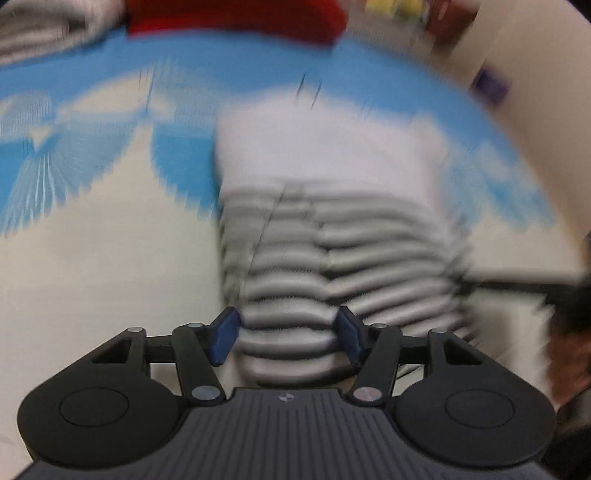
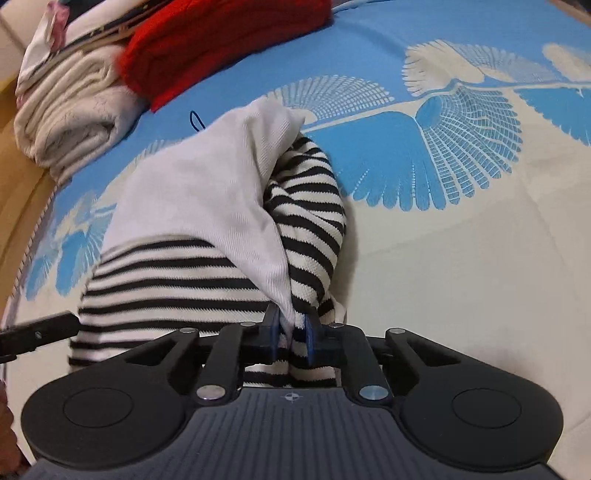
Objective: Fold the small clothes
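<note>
Striped garment (image 2: 177, 280) white-topped, bunched; right gripper (image 2: 291, 332) fingers pinch fold; left gripper (image 1: 286, 336) fingers spread.

the small garment (image 2: 192, 229) lies on the bedspread (image 2: 461, 258) directly ahead of the right gripper (image 2: 291, 334), one edge pulled back between its pads, with a folded-over part standing just right of centre. beyond it to the left sit a rolled towel (image 2: 70, 122) and, right of that, a knitted piece (image 2: 207, 44), both at the far edge. in the left wrist view the garment (image 1: 332, 221) runs forward from between the fingers of the left gripper (image 1: 286, 338), the knitted piece (image 1: 236, 18) well beyond it.
</note>
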Available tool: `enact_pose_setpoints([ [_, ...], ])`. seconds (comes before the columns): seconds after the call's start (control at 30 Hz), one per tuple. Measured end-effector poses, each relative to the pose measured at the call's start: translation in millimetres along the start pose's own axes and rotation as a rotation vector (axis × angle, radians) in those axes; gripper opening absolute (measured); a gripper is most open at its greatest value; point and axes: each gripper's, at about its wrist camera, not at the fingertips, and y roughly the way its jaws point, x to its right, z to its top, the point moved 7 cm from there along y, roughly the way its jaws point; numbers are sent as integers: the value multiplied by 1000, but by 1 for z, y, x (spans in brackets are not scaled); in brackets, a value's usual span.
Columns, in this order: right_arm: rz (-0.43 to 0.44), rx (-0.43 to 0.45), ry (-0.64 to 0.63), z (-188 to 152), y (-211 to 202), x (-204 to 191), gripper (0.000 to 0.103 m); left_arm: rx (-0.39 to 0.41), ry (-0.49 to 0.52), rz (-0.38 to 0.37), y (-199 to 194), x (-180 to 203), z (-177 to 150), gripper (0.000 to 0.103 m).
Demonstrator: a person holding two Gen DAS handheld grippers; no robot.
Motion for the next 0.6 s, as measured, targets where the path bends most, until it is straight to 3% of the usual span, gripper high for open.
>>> enact_pose_setpoints([
  [0.1,-33,-21,-24,-7,1,3,25,40,-54,1,-20,1,4,66],
  [0.2,-120,13,-55,-10,-21,2,29,181,13,62,-71,18,15,74],
  [0.27,-197,70,-120,-11,-45,-3,29,248,58,104,-102,32,12,87],
  [0.33,-246,183,-209,-9,-85,-17,34,322,98,145,-137,44,4,93],
  [0.37,-246,229,-234,-9,-101,-24,37,355,107,159,-152,49,-4,94],
  [0.43,-225,350,-261,-18,-146,-42,62,410,103,176,-181,65,-23,94],
  [0.6,-157,493,-305,-74,-220,-72,79,488,56,196,-227,88,-80,94],
])
